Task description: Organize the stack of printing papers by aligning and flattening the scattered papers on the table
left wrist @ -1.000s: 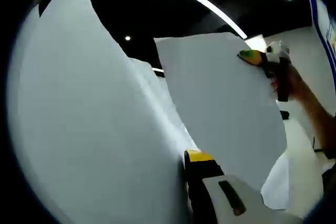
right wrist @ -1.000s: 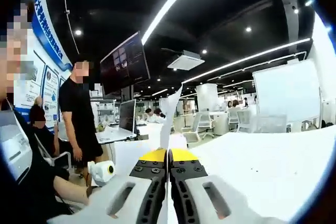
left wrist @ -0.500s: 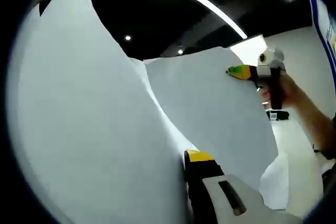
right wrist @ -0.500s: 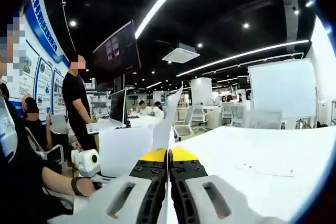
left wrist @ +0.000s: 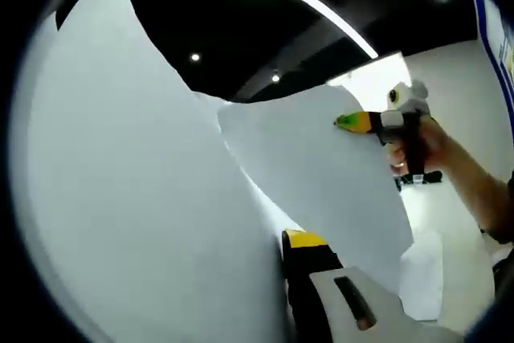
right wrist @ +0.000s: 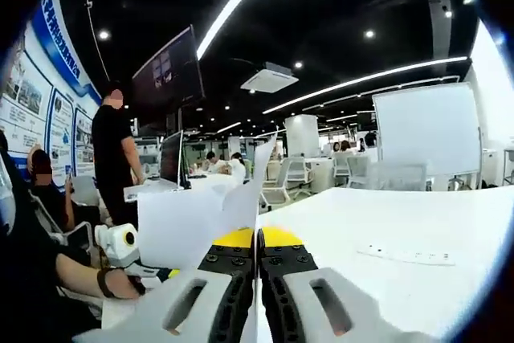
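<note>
Papers [left wrist: 161,198] pinched in both claws, right claw [right wrist: 258,238] and left claw [left wrist: 291,240], above table [right wrist: 385,222].

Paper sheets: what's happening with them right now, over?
Both claws shut on paper sheets, held upright. Right claw pinches far edge. Table beneath. Nothing blocking.

— what's the room like?
— an open office with a black ceiling [right wrist: 337,6], long white light strips [right wrist: 233,2] and small spotlights [right wrist: 369,34].
— furniture?
— a white table [right wrist: 401,222], a whiteboard [right wrist: 426,130] on the right, office chairs [right wrist: 277,190] and desks further back — a dark hanging screen [right wrist: 165,78] and blue wall posters [right wrist: 48,94] on the left.
</note>
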The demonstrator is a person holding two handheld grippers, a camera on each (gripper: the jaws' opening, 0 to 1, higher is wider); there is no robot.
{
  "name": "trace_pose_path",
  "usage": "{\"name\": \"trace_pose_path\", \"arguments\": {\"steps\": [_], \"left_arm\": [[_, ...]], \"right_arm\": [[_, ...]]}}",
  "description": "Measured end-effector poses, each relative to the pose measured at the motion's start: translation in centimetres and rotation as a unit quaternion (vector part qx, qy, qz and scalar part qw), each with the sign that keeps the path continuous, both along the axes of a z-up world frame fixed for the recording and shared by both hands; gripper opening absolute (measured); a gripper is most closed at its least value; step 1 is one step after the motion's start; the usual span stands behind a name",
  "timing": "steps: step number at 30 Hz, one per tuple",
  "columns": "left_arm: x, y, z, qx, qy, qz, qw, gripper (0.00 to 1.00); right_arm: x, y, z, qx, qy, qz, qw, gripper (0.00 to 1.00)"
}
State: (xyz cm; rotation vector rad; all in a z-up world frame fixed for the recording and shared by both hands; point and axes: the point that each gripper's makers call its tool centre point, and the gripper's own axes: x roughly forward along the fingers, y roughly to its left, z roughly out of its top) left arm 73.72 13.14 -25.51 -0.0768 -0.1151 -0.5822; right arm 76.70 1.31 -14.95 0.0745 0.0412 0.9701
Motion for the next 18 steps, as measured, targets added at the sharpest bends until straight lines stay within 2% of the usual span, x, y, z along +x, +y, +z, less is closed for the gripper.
{"name": "trace_pose_path", "arguments": {"steps": [12,18], "left_arm": [[-0.03,0.03,0.03,0.001,-0.001,0.001,1.0000,0.11],[-0.07,0.00,0.04,0.002,-0.001,0.001,1.0000,0.11]], "right_arm": [[0.46,0.23,-0.40,0.020,0.007,0.008,0.9997,0.00],[0.65,0.62,-0.54,0.019,-0.001,0.016,0.9997,0.00]]}}
